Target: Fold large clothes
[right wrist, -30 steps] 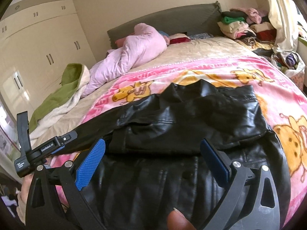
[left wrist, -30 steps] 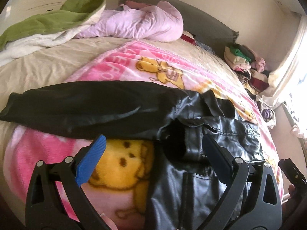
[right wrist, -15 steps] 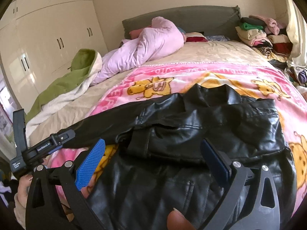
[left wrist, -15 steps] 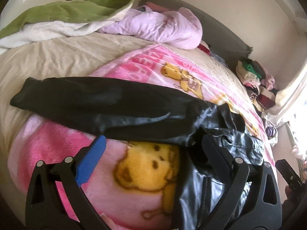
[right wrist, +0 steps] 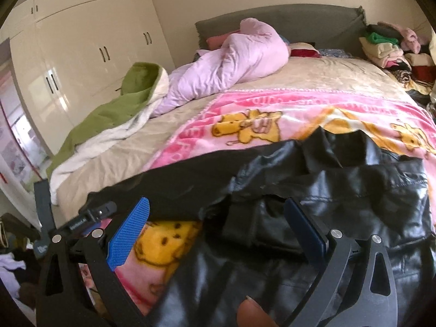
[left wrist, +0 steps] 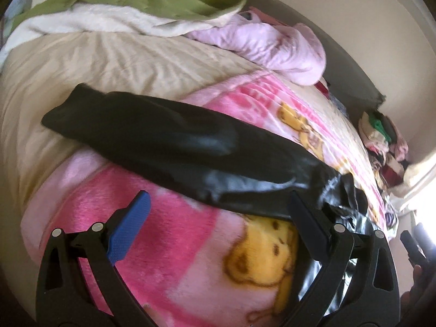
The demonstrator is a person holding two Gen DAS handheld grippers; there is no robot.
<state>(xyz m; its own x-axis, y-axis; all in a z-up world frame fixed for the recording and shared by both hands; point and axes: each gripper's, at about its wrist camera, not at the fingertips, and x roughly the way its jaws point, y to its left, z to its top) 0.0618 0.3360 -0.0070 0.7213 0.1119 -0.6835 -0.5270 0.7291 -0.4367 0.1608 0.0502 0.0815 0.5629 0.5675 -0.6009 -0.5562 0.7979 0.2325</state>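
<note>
**Both grippers empty above a half-folded black jacket**

The left gripper (left wrist: pixel 218 223) hangs with its jaws spread wide and nothing between them, over the pink cartoon-print fleece blanket (left wrist: pixel 174 234) near the bed's near edge. Just beyond its blue-padded fingers (left wrist: pixel 130 229) lies the long black sleeve (left wrist: pixel 169 144) of the black faux-leather jacket (right wrist: pixel 340 218), stretched out flat towards the left side of the bed, its cuff end resting on the beige bedsheet (left wrist: pixel 81 62).

The right gripper (right wrist: pixel 218 231) is likewise wide open and holds nothing. It hovers over the jacket's body, which lies on the blanket close to the bed's near edge; the other sleeve looks to be already laid across the chest, though the dark folds make this hard to read.

The step in hand appears to be bringing the outstretched sleeve in over the body. To do it well, the left gripper would best close on the sleeve near the cuff, taking both layers of the slick material so it does not slip, then carry it low across the chest and lay it flat. The right gripper could steady the shoulder seam so the body does not drag.

Farther off, a green and white blanket (right wrist: pixel 114 109) and a crumpled lilac duvet (right wrist: pixel 231 65) sit towards the headboard.
</note>
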